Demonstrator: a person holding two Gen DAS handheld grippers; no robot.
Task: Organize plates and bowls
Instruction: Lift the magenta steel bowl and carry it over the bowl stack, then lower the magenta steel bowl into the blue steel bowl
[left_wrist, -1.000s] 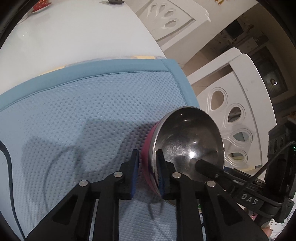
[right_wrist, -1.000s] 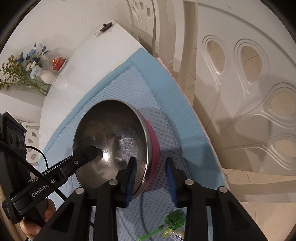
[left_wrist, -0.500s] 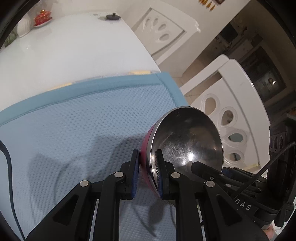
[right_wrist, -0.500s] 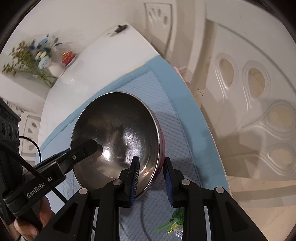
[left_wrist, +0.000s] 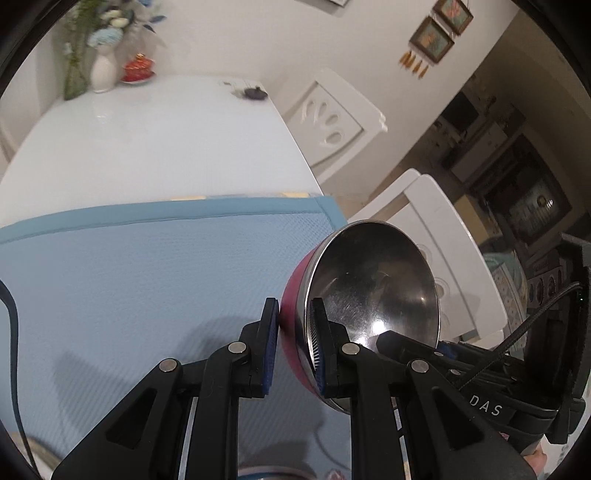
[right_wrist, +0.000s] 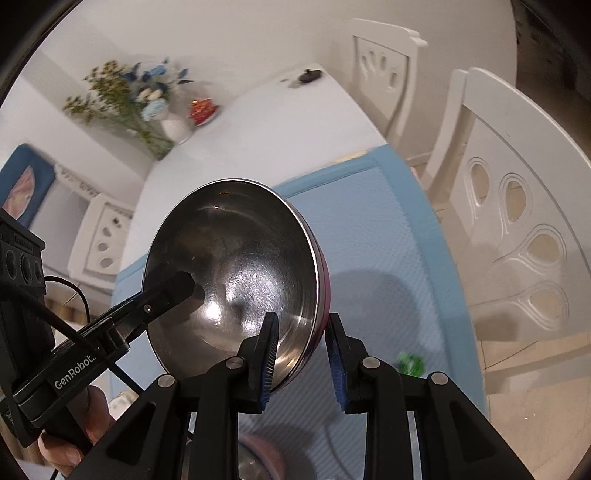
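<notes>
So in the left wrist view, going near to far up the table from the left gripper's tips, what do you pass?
left gripper clamped on the bowl rim → blue mat → bare white table → small dark object at the far edge, with the white vase and red dish in the far left corner.

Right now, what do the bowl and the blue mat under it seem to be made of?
Bowl: inside looks like polished stainless steel, with bright glare and fine scratches; the pink outer shell may be plastic or a coating, I cannot tell. Blue mat: seemingly woven or embossed fabric, matte, with a fine dimpled texture and a smooth stitched border.
</notes>
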